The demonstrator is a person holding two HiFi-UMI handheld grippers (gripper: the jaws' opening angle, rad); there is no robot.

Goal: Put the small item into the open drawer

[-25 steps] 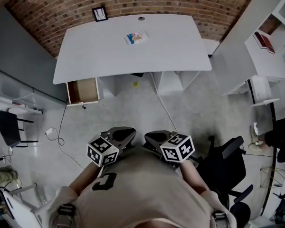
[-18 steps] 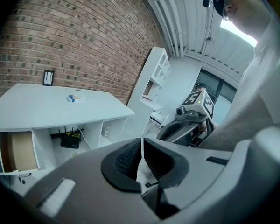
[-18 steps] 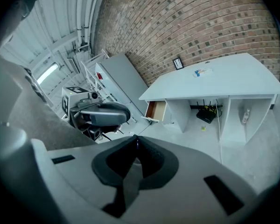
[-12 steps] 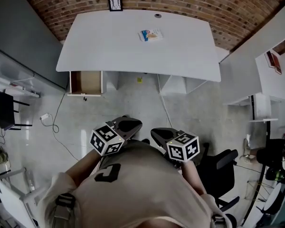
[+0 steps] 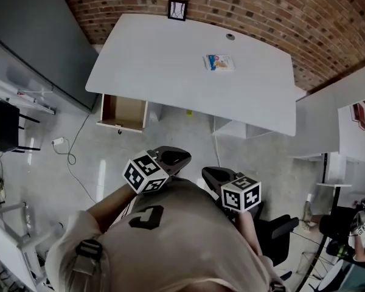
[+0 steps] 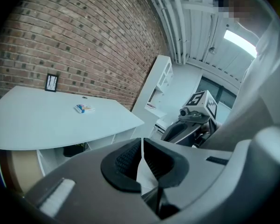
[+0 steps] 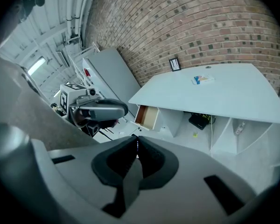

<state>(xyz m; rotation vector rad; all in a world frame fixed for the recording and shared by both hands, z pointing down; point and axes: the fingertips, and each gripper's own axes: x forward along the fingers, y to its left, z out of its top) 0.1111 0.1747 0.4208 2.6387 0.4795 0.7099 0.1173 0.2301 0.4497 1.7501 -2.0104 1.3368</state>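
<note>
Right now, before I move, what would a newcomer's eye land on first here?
The big white desk against the brick wall, with a small colourful item toward its far right and a framed picture at its back edge. Under its left end a wood-lined drawer stands open. Close in, the left gripper and right gripper are both shut and empty, well short of the desk.

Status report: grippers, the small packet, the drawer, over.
Left gripper and right gripper shut, empty, away from the desk. Packet lies on the desk, untouched. Drawer open at the desk's left end, nothing blocking it.
</note>
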